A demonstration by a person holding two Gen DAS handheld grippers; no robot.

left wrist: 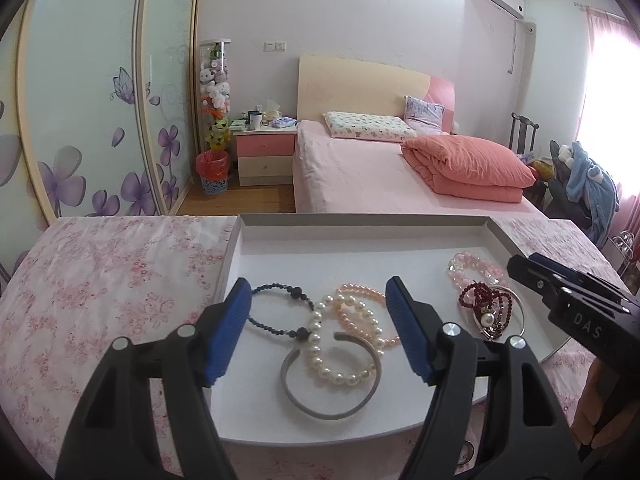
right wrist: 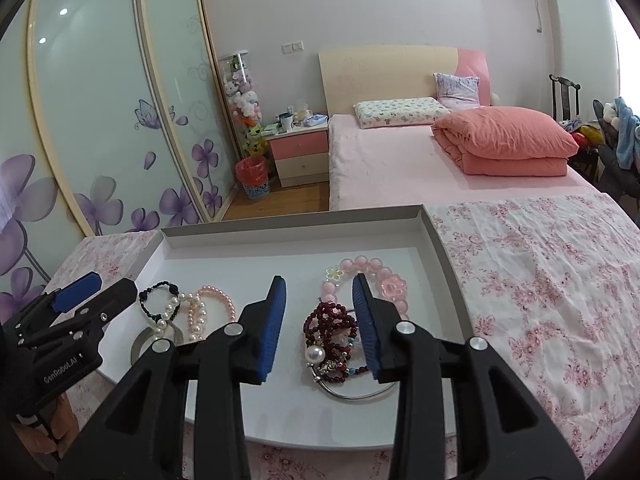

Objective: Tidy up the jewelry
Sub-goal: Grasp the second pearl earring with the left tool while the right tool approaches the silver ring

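Over the white tray (left wrist: 240, 248), left gripper (left wrist: 318, 300) spread above pearl bracelet (left wrist: 320, 344); right gripper (right wrist: 319, 292) parted beside dark red beads (right wrist: 332, 328), pinching nothing.

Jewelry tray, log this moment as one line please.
tray: holds all bracelets | left gripper: open above white pearl bracelet, empty | right gripper: open over dark red bead bracelet, empty

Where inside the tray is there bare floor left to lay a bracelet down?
The shallow white tray is bare along its far wall, behind the black bead bracelet and the pink translucent bead bracelet. A bare strip also runs along the near edge. The middle is crowded: white pearl bracelet, dark red bead strand.
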